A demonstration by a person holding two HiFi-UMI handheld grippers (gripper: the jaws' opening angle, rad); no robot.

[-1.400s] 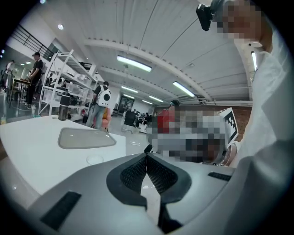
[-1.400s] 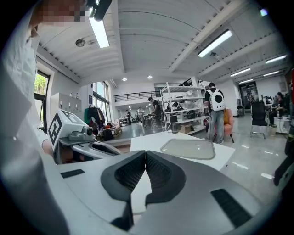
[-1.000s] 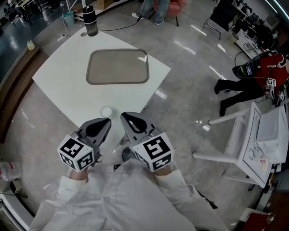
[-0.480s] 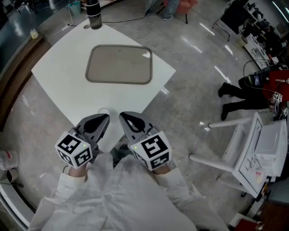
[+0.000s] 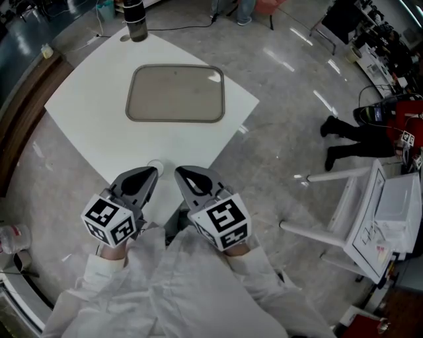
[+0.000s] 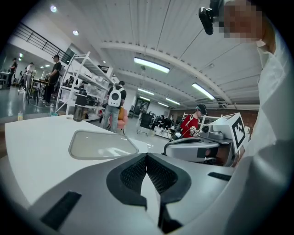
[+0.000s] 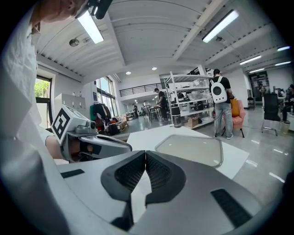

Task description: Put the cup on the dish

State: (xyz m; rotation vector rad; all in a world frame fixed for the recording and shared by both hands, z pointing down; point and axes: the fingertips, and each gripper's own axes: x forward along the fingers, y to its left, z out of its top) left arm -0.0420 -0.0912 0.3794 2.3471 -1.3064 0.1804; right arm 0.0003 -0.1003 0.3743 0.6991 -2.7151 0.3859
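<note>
A dark cup [image 5: 135, 20] stands upright at the far corner of the white table [image 5: 86, 125]; it also shows as the cup [image 6: 80, 106] and the cup [image 7: 175, 114]. A flat grey dish [image 5: 175, 94] lies in the table's middle, seen too as the dish [image 6: 102, 144] and the dish [image 7: 190, 149]. My left gripper [image 5: 151, 173] and right gripper [image 5: 180, 173] hover side by side at the table's near corner, far from the cup. Both are shut with nothing between the pads, as the left gripper [image 6: 147, 158] and right gripper [image 7: 145, 156] show.
A small white round disc [image 5: 155, 166] lies on the table just beyond the left gripper's tip. A white frame stand [image 5: 370, 211] is on the floor at the right. A person in red [image 5: 390, 119] sits beyond it. Shelving and people [image 7: 219, 110] are behind the table.
Both grippers stay shut and side by side at the near corner. The table has shifted slightly in the head view, and the white disc now sits closer to the left gripper's tip.
</note>
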